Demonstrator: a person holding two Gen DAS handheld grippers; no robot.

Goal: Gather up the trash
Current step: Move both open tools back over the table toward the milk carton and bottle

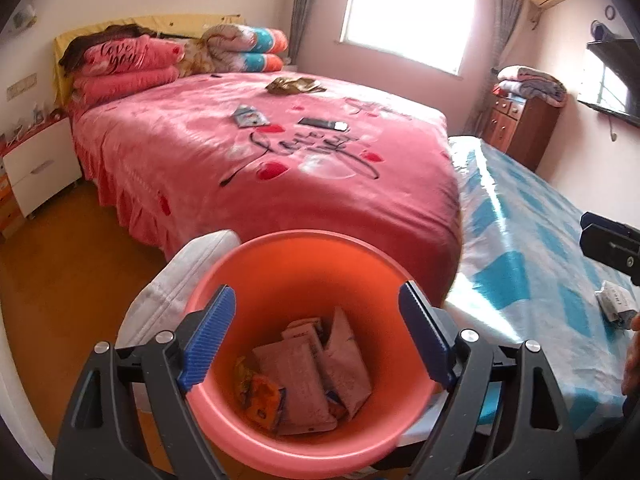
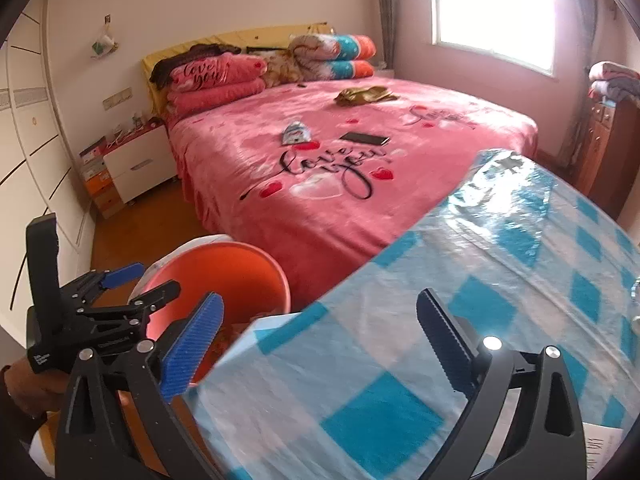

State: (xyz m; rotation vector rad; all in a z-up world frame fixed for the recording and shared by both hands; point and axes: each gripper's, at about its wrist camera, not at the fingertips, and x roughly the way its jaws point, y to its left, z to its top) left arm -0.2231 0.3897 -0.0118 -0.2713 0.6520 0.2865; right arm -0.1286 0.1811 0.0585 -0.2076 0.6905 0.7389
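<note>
An orange bin point(image 1: 304, 264) stands by the table corner with several wrappers and paper scraps point(image 1: 308, 380) inside. My left gripper point(image 1: 316, 340) is open right above the bin's mouth, holding nothing. The bin also shows in the right wrist view point(image 2: 224, 264), with my left gripper point(image 2: 132, 284) over it. My right gripper point(image 2: 320, 344) is open and empty above the blue-checked tablecloth point(image 2: 480, 280). A crumpled white wrapper point(image 1: 616, 300) lies on the tablecloth at the right edge of the left wrist view. On the pink bed point(image 1: 280, 152) lie a blue-white packet point(image 1: 250, 116) and an olive wrapper point(image 1: 294, 85).
A black phone point(image 1: 322, 123) lies on the bed. Pillows and folded quilts point(image 1: 180, 56) are piled at the headboard. A white nightstand point(image 1: 36, 160) stands left of the bed, a wooden cabinet point(image 1: 520, 124) by the window. A white bag point(image 1: 176, 276) is beside the bin.
</note>
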